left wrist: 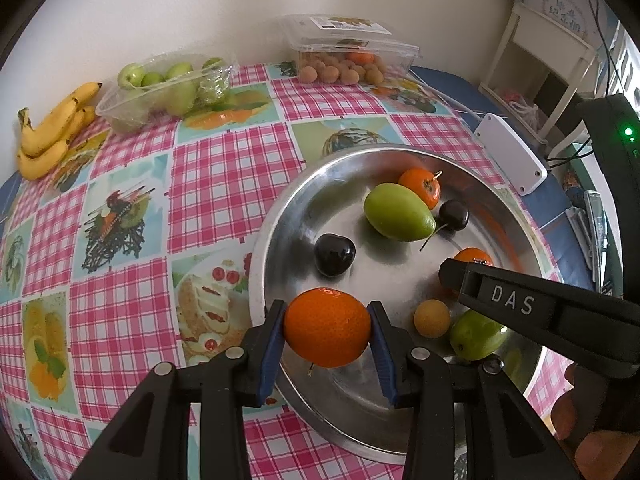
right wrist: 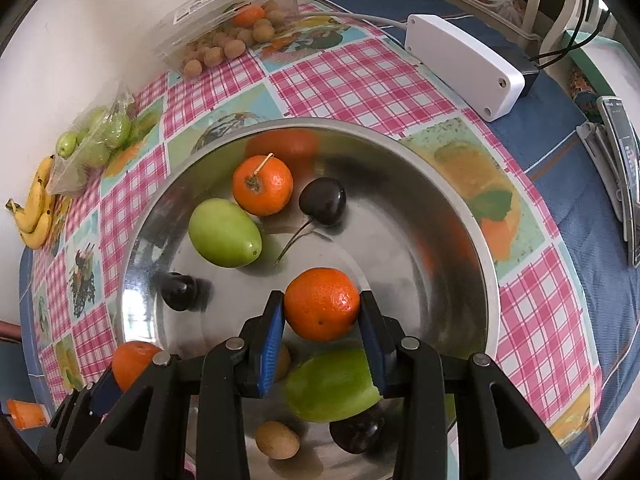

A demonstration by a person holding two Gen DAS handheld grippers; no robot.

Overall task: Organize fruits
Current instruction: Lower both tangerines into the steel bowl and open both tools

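Left wrist view: left claw [left wrist: 327,334] clamped on mandarin [left wrist: 327,332] over near-left rim of steel bowl [left wrist: 280,216]; longan box [left wrist: 352,56] lies far, beyond bowl. Right claw [right wrist: 322,312] clamped on second mandarin [right wrist: 322,304] inside bowl.

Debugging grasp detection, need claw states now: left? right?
Left claw: shut on a mandarin.
Right claw: shut on another mandarin, over the metal bowl.
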